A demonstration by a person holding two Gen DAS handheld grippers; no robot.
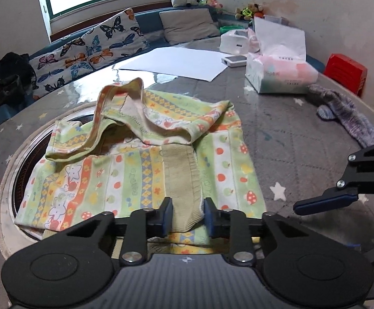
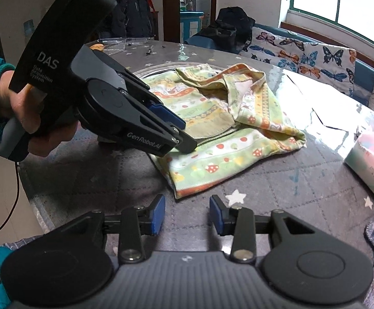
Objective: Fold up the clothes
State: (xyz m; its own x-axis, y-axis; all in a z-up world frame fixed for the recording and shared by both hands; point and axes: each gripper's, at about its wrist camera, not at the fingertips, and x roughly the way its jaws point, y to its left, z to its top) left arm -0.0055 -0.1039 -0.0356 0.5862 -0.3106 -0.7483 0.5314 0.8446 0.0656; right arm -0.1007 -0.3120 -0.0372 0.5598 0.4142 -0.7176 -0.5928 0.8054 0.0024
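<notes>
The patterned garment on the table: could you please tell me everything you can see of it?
The patterned garment is soft cloth, pale green with orange, yellow and white stripes, mushrooms, apples and small animals. It lies half folded and rumpled on the grey starred table, its upper part bunched with an orange-trimmed edge standing up. A beige ribbed cuff runs toward the near edge, between the pads of the left tool. The right tool is short of it.

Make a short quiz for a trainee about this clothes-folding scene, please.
1. True or false: the right gripper holds the patterned garment.
2. What sits between the pads of the left gripper? A a sheet of paper; B the garment's beige band; C a pillow.
3. Name the knitted item lying on the table right of the garment in the left wrist view.
Key: 1 false, it is open over the table; 2 B; 3 a grey-purple sock.
</notes>
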